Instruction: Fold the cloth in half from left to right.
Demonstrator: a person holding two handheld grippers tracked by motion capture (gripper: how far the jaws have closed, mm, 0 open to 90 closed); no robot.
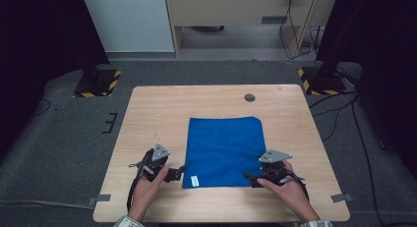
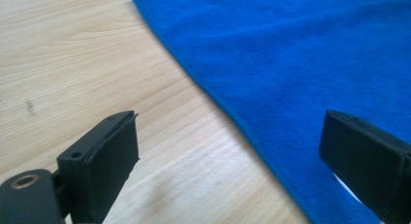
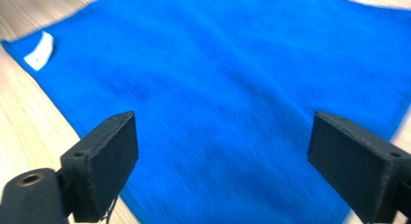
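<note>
Holding both claws spread and empty, we keep the left claw (image 1: 183,169) and right claw (image 1: 247,177) at the blue cloth's (image 1: 223,148) near corners on the desk (image 1: 147,109).

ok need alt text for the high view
A flat, rectangular blue cloth lies on a light wooden table, a small white tag at its near left corner. A person's hands hold the left gripper and right gripper, fingers open, at its near corners.

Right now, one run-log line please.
blue cloth: flat on table | left gripper: open, at near-left corner | right gripper: open, at near-right corner
</note>
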